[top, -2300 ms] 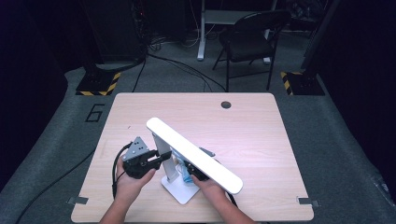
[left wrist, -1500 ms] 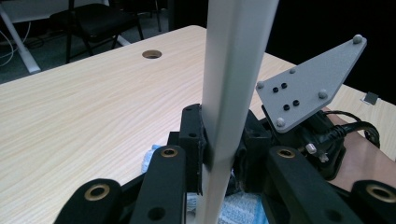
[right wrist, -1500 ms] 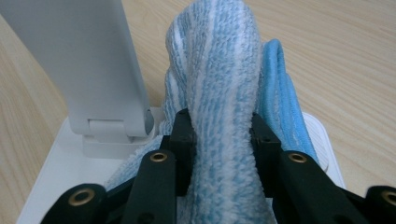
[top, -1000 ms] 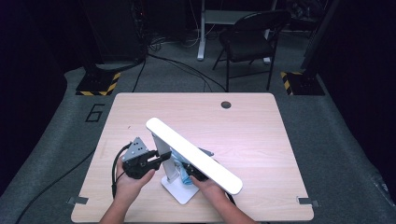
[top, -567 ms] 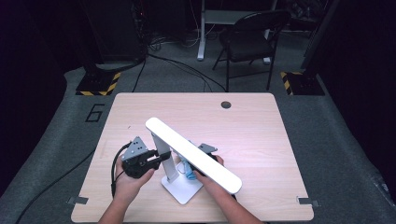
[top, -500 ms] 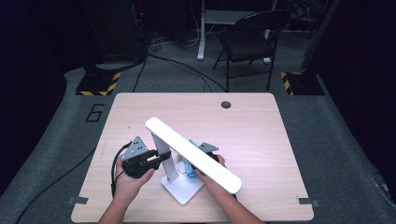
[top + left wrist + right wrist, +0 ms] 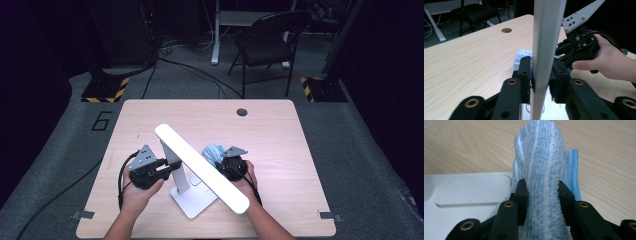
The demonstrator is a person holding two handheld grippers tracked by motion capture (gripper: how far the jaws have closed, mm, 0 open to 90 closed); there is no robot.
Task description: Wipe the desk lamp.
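white desk lamp [image 7: 192, 172] with a long flat light bar and a ribbed rectangular base, standing on the pale wooden table [image 7: 280, 130] near its front edge. left gripper [image 7: 159, 170] pinches the lamp's upright white stem [image 7: 543, 50], the pads tight against both sides. right gripper [image 7: 223, 161] is pressed together on a bunched blue-and-white striped microfibre cloth [image 7: 544, 177], held just beside the base [image 7: 471, 188] under the light bar. risks, as judged: the cloth, gripped only at a fold, could slide out during a wipe; a hard push might tip or skid the lamp if the stem grip slackens; the right hand could knock the overhanging bar. legible writing: a "6" [image 7: 102, 120] on the grey floor beside the table; no brand readable.
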